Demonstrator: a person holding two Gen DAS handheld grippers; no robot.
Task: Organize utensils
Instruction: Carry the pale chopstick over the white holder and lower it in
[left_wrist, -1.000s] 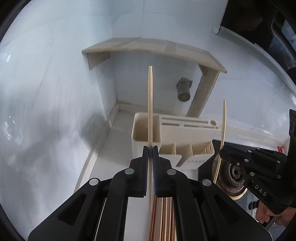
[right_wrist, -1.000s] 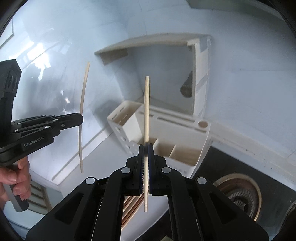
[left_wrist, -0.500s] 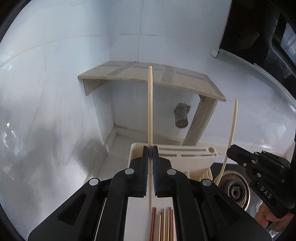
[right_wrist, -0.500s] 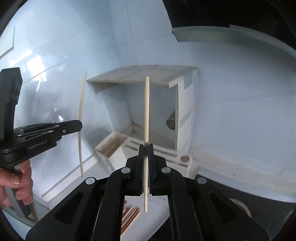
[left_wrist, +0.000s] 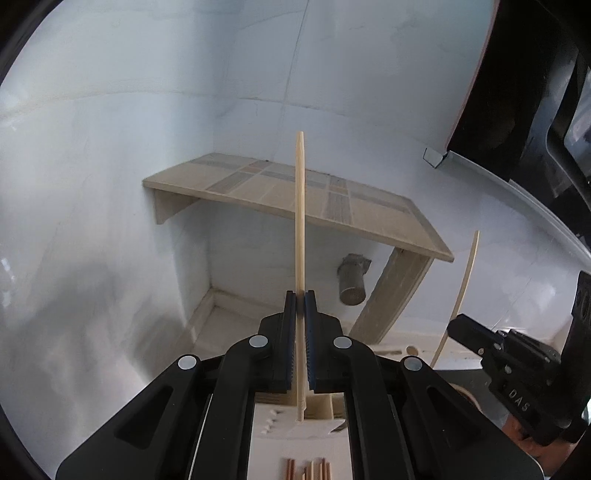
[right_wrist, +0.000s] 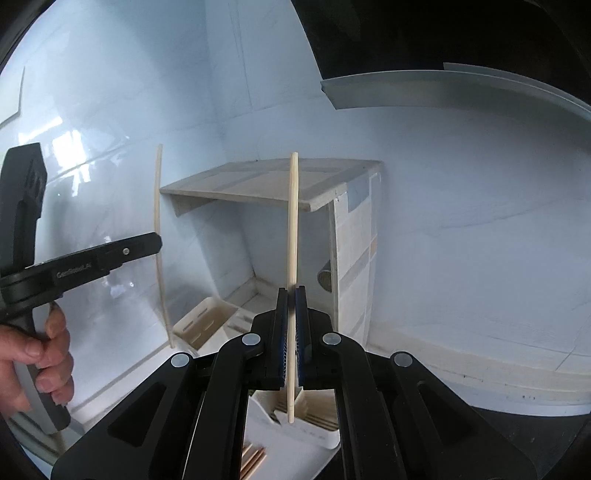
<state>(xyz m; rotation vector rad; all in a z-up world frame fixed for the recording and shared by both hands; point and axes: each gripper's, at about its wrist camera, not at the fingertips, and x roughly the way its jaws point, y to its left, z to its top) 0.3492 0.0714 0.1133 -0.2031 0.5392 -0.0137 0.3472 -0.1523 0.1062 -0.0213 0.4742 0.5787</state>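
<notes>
While both grippers (left_wrist: 300, 295) (right_wrist: 291, 291) pinch chopsticks (left_wrist: 300, 229), only rt view shows hand (right_wrist: 37, 365).

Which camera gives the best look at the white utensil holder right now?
The right wrist view: the white utensil holder shows its slotted end and compartments beside and below the right gripper. The left wrist view shows only a strip behind the left gripper.

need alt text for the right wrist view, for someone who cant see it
The right gripper is shut on a pale wooden chopstick held upright above a white utensil holder. At the left a hand holds the left gripper, shut on a second chopstick; behind is a wooden shelf on a white wall.
</notes>
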